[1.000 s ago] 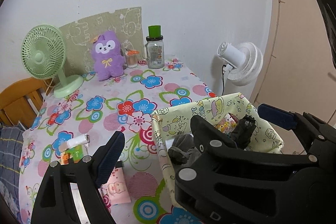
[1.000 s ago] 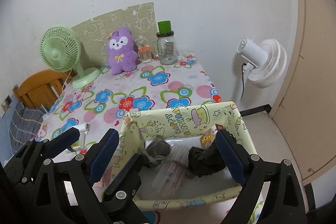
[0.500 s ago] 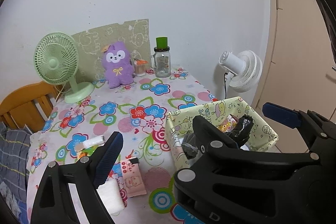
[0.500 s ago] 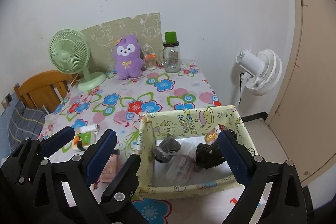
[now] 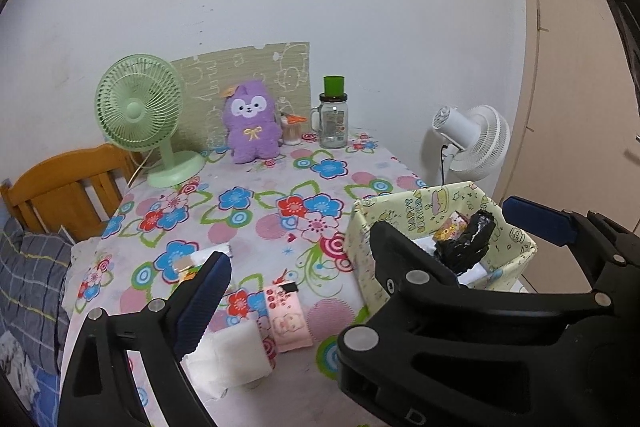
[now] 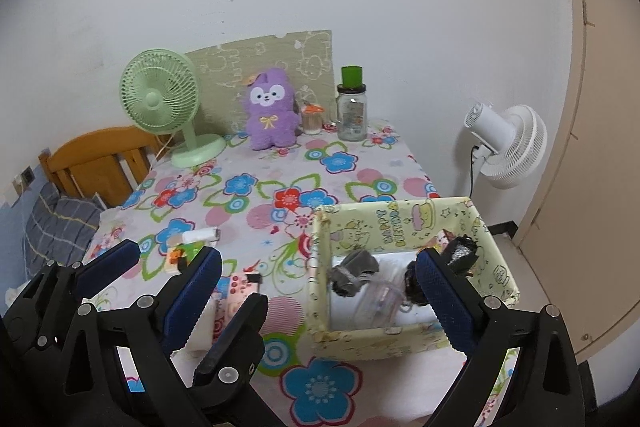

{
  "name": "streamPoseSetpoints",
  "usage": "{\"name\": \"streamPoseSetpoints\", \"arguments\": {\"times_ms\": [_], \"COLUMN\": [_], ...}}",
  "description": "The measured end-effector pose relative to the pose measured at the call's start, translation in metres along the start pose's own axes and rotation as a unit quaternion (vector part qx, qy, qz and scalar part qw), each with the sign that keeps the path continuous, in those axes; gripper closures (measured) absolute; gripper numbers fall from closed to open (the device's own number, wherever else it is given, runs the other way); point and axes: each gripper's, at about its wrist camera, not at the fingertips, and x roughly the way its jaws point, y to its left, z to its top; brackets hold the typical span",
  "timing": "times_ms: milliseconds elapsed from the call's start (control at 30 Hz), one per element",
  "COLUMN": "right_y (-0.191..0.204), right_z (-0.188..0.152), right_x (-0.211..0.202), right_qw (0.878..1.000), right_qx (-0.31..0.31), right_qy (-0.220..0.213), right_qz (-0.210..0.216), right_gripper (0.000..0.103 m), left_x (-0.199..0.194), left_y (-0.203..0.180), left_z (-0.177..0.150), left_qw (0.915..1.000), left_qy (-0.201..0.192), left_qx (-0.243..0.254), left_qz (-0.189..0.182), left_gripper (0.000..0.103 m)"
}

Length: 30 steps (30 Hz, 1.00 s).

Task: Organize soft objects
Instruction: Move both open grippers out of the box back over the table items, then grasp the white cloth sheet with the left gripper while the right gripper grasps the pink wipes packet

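A yellow-green patterned box (image 6: pixel 400 227) sits at the flowered table's near right corner. It holds a grey cloth bundle (image 6: pixel 352 271), a black bundle (image 6: pixel 460 251) and clear plastic. A purple plush (image 6: pixel 272 111) stands upright at the back wall. A white soft block (image 5: pixel 236 351) and a pink packet (image 5: pixel 288 319) lie near the front edge. My left gripper (image 5: pixel 320 301) hovers above these two, its jaws opening with nothing gripped. My right gripper (image 6: pixel 318 289) is open and empty before the box. Its left finger overlaps the left gripper and hides that gripper's right finger.
A green desk fan (image 5: pixel 140 107), a glass jar with a green lid (image 5: pixel 334 123) and a small orange-topped cup stand at the back. A white tube (image 6: pixel 200 235) and a small packet lie left. A wooden chair (image 5: pixel 60 187), a plaid cushion and a white floor fan (image 6: pixel 508 147) flank the table.
Both grippers have drawn back from the table and risen a little, so the box and plush look farther off. The white block and pink packet have come into view.
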Motion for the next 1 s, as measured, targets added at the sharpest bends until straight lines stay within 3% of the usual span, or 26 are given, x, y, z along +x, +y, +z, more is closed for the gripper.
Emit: {"name": "streamPoseSetpoints", "arguments": {"times_ms": [233,1000], "right_y": [0.022,0.080], "right_z": [-0.011,-0.041], "right_x": [0.001,0.051], "right_qw": [1.000,0.998], "right_qx": [-0.007,-0.014], "right_qy": [-0.008,0.043], "right_qz": [0.009,0.036], "right_gripper": [0.004,0.004], "left_x": [-0.005,0.023], "left_y": [0.020,0.080], "left_z": [-0.012,-0.053], "left_qw": [0.9999,0.9971], "left_qy": [0.005,0.047], "left_qx": [-0.010,-0.044], "left_qz": [0.008,0.040], "left_gripper": [0.007,0.008]}}
